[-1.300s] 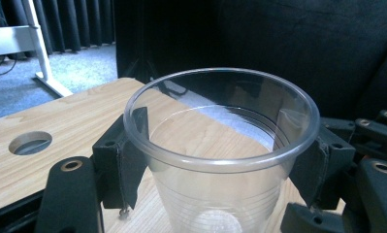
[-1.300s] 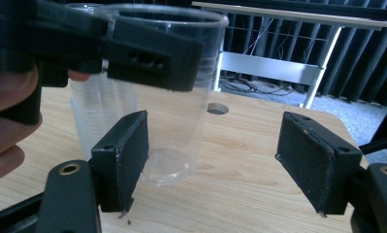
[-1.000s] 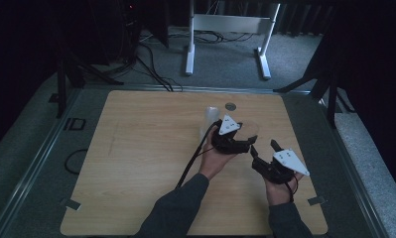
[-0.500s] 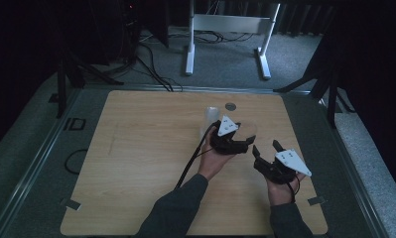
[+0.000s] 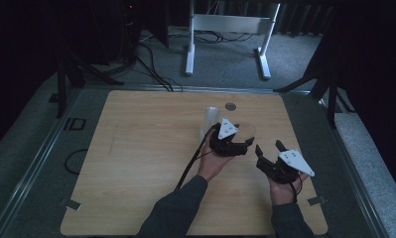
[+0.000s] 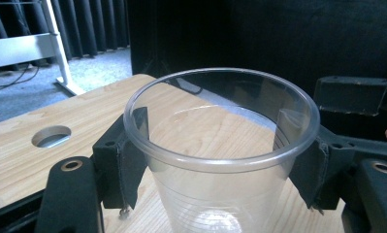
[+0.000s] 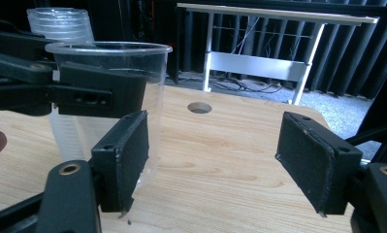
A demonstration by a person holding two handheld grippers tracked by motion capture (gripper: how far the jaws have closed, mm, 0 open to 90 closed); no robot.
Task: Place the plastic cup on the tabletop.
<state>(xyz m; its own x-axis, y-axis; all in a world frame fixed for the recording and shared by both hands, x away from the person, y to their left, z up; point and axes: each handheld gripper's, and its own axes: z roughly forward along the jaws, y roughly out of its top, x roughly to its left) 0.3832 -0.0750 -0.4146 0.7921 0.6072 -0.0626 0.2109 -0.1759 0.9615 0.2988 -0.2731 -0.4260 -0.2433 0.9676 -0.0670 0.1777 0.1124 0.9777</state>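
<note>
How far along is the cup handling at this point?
Done: one clear cup stands apart from the stack of cups behind it, and the left gripper is clamped on it just below the rim. In hand: that cup stands upright on the table, its base seemingly on the wood. Left: the right gripper waits beside it, jaws wide and empty; any handover or placing is not yet begun.

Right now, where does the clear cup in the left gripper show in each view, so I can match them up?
High view: clear cup right of centre, between the left gripper jaws.
Left gripper view: cup centre, pads pressing both sides.
Right gripper view: cup upper left, clamped.
Shared landmark: round hole in the table.
</note>
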